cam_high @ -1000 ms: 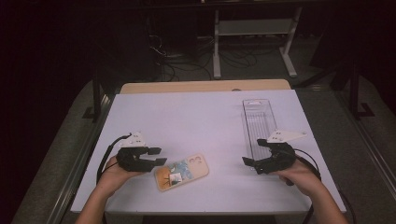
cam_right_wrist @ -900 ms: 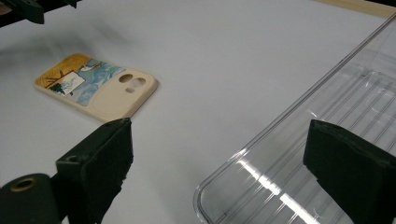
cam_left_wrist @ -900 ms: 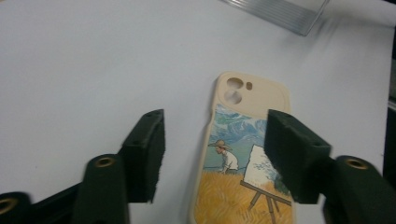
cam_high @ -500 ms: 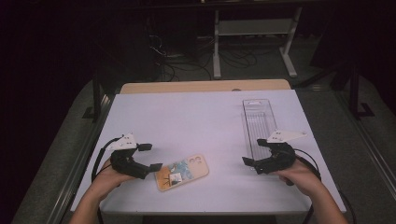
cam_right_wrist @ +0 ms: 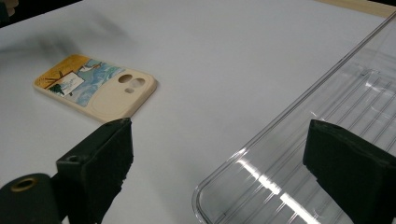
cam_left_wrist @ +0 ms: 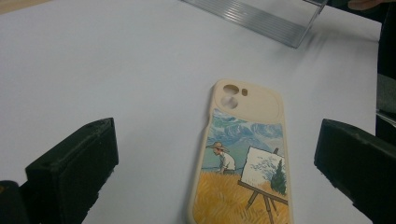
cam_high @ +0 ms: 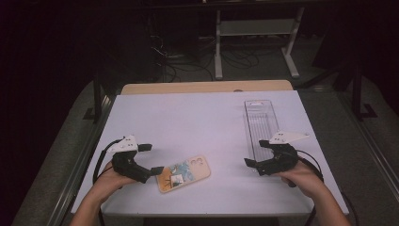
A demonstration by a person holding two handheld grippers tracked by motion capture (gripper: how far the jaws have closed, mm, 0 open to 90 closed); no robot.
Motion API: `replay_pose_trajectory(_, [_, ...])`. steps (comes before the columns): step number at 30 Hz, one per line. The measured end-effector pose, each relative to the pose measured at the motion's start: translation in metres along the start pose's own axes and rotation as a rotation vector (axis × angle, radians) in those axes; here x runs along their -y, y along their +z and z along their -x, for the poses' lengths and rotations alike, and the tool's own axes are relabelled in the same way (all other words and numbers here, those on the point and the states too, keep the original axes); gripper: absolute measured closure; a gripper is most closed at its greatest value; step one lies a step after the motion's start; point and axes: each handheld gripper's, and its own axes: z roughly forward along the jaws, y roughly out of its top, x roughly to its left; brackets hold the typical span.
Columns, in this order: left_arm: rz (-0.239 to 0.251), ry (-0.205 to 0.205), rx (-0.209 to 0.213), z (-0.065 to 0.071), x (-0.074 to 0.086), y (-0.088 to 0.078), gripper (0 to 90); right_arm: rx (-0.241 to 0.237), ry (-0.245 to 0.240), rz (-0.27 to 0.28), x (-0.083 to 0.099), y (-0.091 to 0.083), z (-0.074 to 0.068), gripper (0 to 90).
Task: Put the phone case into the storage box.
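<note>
A cream phone case [cam_high: 183,174] printed with a painter-in-a-field picture lies flat on the white table [cam_high: 197,117], near the front edge. My left gripper [cam_high: 151,158] sits just left of it. Its jaws have just been opening and now stand wide. In the left gripper view the phone case [cam_left_wrist: 243,154] lies between and ahead of the left gripper [cam_left_wrist: 219,140], with neither pad touching it. My right gripper [cam_high: 256,153] rests open at the near end of a clear plastic tray [cam_high: 261,122], holding nothing. In the right gripper view, the right gripper [cam_right_wrist: 222,140] straddles the tray's rim [cam_right_wrist: 280,112], with the phone case [cam_right_wrist: 98,86] off to its left.
The long clear tray [cam_left_wrist: 261,14] runs front to back on the table's right side. A wooden strip [cam_high: 202,87] borders the far edge. Beyond it, cables and a metal stand [cam_high: 254,37] stand on the dark floor. A cable trails from each gripper.
The left gripper's jaws have opened off the phone case's left end and the hand has drawn slightly left. The case stays flat on the table. The right gripper has not moved.
</note>
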Motion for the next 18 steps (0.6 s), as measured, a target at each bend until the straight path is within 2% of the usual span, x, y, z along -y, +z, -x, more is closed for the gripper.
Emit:
replay_pose_trajectory(1, [-0.009, 0.009, 0.004, 0.0001, -0.0004, -0.0005, 0.0, 0.000, -0.001, -0.002, 0.0000, 0.0000, -0.0002, 7.8])
replay_pose_trajectory(5, [-0.008, 0.003, 0.005, 0.0016, -0.0010, 0.0001, 0.0, 0.002, -0.005, -0.002, 0.0000, 0.0001, -0.0003, 7.8])
replay_pose_trajectory(6, [-0.012, 0.021, 0.005, 0.0009, -0.0016, 0.0001, 0.0, 0.002, -0.005, -0.002, 0.0000, 0.0001, -0.0003, 7.9])
replay_pose_trajectory(11, [-0.018, 0.032, 0.013, 0.0027, -0.0034, 0.0009, 0.0, 0.001, -0.006, -0.003, 0.0000, 0.0002, -0.0002, 7.9])
replay_pose_trajectory(18, [-0.004, 0.024, 0.017, 0.0047, -0.0071, 0.0032, 0.0, 0.003, -0.007, -0.004, -0.0002, 0.0005, -0.0005, 7.9])
